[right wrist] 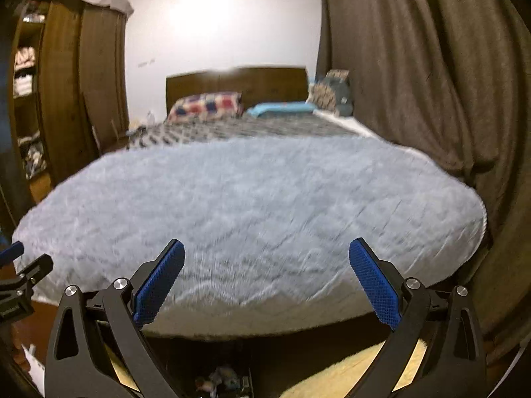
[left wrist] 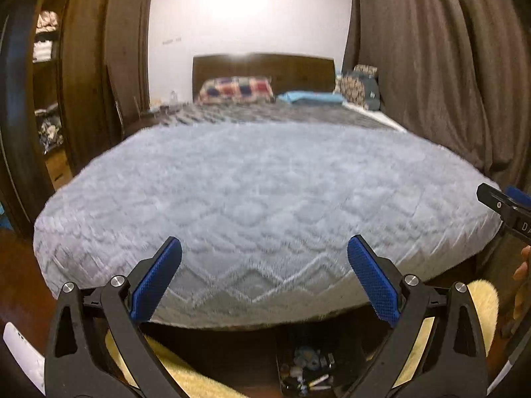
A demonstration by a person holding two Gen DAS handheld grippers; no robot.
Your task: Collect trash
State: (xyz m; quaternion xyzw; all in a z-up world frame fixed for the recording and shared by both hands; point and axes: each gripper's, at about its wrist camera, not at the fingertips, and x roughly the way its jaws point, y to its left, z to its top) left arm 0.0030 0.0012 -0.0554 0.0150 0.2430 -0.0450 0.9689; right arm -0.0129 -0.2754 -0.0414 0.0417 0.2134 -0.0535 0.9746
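trash (left wrist: pixel 307 373) sits low in a dark bin or box (left wrist: pixel 285 358) on the floor at the foot of the bed (left wrist: pixel 265 199), seen at the bottom edge of both wrist views: small pale scraps and bits, too blurred to name. whether that is the collected heap or what is left to pick up, i cannot tell. the grey fluffy blanket across the bed shows no litter on it, so by my reading the bed is either done or never needed work.

left gripper (left wrist: pixel 264 277) is spread wide and carries nothing; right gripper (right wrist: pixel 266 278) is likewise spread and empty. both hang above the bed's foot edge, side by side, the right one's tip showing at the left view's right border.

room to move looks generous over the blanket. it tightens lower down: the bed's foot edge overhangs the bin, a yellow rug (left wrist: pixel 199 381) lies just beside it, a curtain (right wrist: pixel 415 83) closes the right side, a wardrobe (left wrist: pixel 89 66) the left.
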